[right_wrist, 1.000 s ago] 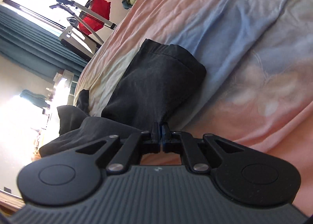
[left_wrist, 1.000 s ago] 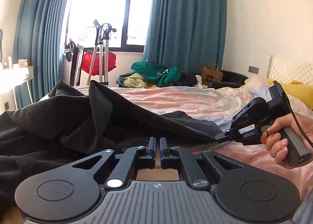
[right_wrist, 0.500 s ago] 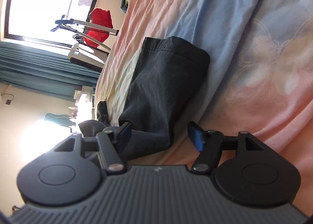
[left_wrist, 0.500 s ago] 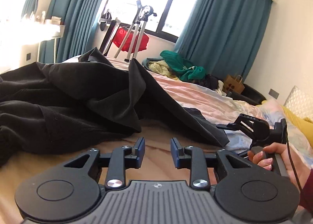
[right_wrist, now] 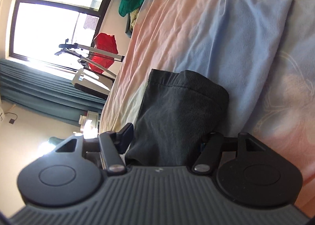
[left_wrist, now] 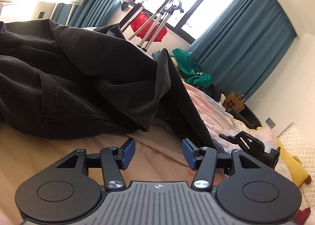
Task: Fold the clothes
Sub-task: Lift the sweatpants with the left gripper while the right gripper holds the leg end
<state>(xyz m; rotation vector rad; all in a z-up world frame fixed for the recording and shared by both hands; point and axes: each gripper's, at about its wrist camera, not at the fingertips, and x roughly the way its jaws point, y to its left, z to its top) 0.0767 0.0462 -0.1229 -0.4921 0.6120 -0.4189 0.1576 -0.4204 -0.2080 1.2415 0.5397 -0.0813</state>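
Note:
A black garment (left_wrist: 82,79) lies bunched on the bed, filling the left and middle of the left wrist view. My left gripper (left_wrist: 158,153) is open and empty, low over the sheet just in front of the garment's edge. In the right wrist view a dark leg or sleeve end (right_wrist: 177,114) of the garment lies flat on the sheet with its hem away from me. My right gripper (right_wrist: 167,138) is open, and the cloth lies between its fingers without being pinched. The right gripper also shows at the right of the left wrist view (left_wrist: 246,142).
The bed sheet (right_wrist: 226,28) is pink, blue and cream. A green clothes pile (left_wrist: 193,69) lies at the bed's far end. A stand with a red item (left_wrist: 151,26) is by the window. A yellow pillow (left_wrist: 289,154) lies at right.
Both grippers were shut a second ago and have opened wide. The right one has let go of the garment's corner. The left one has tilted and moved nearer the bunched cloth.

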